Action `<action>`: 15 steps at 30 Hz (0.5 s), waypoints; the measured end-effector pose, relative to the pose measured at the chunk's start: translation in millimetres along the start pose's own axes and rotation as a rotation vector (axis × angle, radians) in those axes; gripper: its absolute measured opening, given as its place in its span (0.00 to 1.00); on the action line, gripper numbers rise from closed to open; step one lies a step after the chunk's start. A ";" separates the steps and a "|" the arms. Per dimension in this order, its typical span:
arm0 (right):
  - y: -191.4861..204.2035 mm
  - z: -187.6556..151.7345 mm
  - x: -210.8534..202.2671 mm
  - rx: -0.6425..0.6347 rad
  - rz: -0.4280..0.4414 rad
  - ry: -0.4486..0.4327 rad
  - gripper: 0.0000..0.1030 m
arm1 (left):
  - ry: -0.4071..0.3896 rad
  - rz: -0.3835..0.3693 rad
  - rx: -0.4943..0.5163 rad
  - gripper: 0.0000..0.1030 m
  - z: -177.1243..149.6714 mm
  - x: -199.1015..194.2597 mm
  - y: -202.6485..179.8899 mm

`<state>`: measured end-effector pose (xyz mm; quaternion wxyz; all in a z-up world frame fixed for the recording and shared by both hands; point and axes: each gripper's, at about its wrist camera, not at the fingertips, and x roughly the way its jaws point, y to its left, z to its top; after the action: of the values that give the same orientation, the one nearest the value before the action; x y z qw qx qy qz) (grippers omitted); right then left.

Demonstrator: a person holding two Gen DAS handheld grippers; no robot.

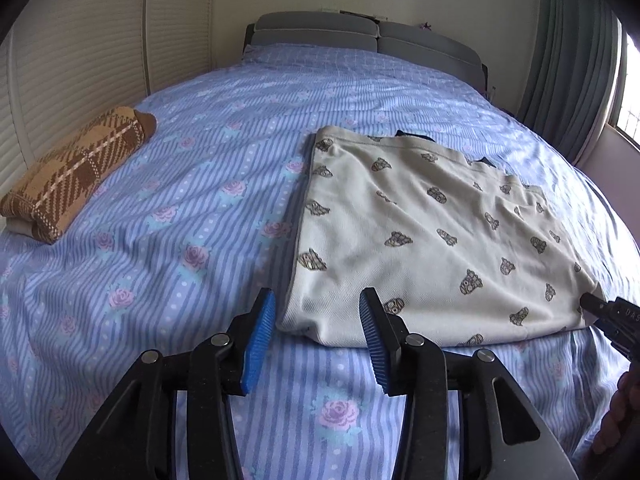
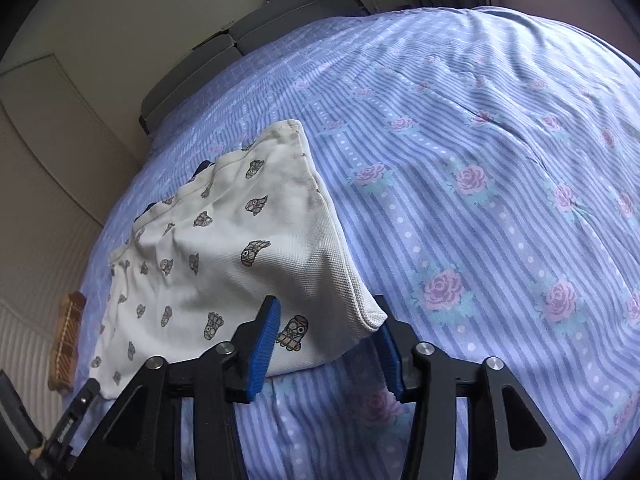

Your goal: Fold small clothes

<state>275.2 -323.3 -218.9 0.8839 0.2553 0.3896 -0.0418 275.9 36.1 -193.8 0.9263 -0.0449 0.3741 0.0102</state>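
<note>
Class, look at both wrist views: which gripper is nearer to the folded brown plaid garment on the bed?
Left. The left gripper sits at the cream printed garment's near-left corner, the brown plaid garment off to its left. The right gripper is at the cream garment's far corner.

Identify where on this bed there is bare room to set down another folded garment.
Bare sheet lies between the plaid bundle and the cream garment, toward the headboard, and right of the garment. Crowded: its near corners, at the left gripper and right gripper.
</note>
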 end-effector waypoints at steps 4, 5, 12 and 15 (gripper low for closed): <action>2.7 -0.9 4.1 -0.022 -0.032 0.011 0.13 | -0.031 0.044 -0.004 0.48 0.3 -0.1 4.2; 2.8 -1.2 3.6 -0.025 -0.036 0.009 0.12 | -0.030 0.050 -0.007 0.48 0.3 1.0 5.4; 27.2 4.0 -16.9 -0.071 -0.070 -0.068 0.08 | -0.044 0.063 -0.078 0.49 1.7 1.8 20.1; 53.9 9.5 -21.9 -0.118 -0.083 -0.079 0.08 | -0.055 0.089 -0.121 0.51 1.1 1.5 30.3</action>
<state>281.1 -284.0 -175.4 0.9096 0.1847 0.3664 -0.0655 276.2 66.4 -196.4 0.9304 -0.0841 0.3488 0.0752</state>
